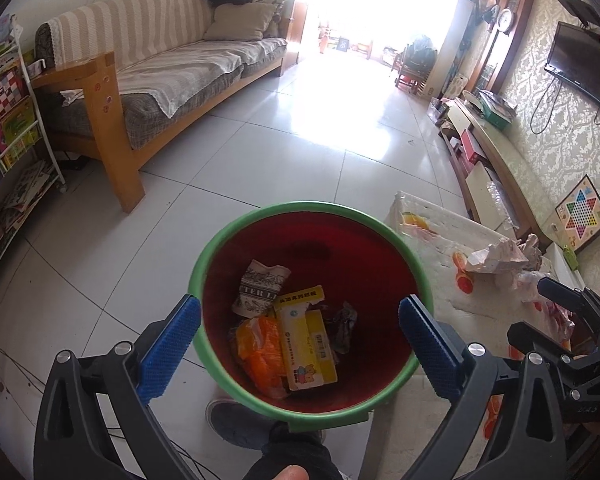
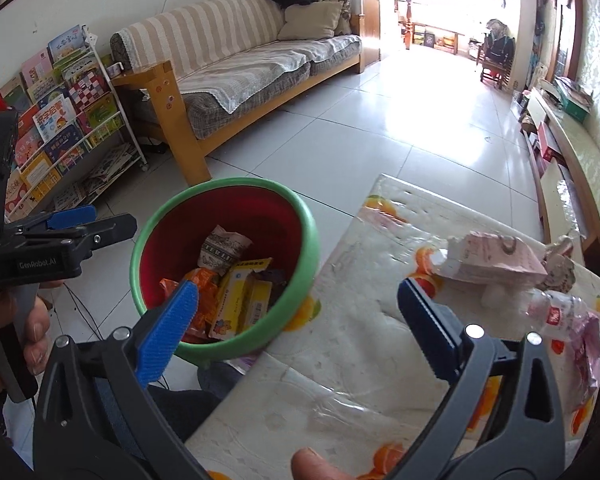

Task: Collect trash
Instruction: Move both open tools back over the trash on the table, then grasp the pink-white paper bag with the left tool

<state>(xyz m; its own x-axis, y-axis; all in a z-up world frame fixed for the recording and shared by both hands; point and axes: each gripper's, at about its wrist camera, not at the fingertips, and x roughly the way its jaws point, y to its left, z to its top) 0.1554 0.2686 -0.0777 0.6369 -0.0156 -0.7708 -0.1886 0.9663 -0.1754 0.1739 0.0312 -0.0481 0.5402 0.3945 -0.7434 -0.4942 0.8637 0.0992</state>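
From the left wrist view, the left gripper (image 1: 300, 320) hangs over the green-rimmed bin (image 1: 220, 248) with its blue jaws spread wide to either side of the rim and nothing between them. Inside the red interior lie a yellow carton (image 1: 306, 340), an orange wrapper (image 1: 260, 346) and a crumpled printed paper (image 1: 260, 286). On the table (image 1: 428, 240) to the right, crumpled pink paper (image 1: 500, 258) waits, and the right gripper (image 1: 556, 312) shows at the edge, its state unclear from here.

From the right wrist view, the right gripper (image 2: 296, 308) stands over the near edge of the table (image 2: 340, 340), jaws wide apart and empty. The bin (image 2: 312, 240) sits just beside the table's left edge. Remaining trash lies well to the right: a torn pink paper packet (image 2: 496, 258), a crushed clear plastic bottle (image 2: 556, 312) with a red label, and a thin pinkish bag (image 2: 592, 344). The left gripper (image 2: 72, 220) shows side-on at far left.

All three pieces look light. The packet is probably soft and will crumple, so a pinch across its raised middle fold should hold. The bottle is likely slippery and springy; its dented body seems the better place than the smooth label.
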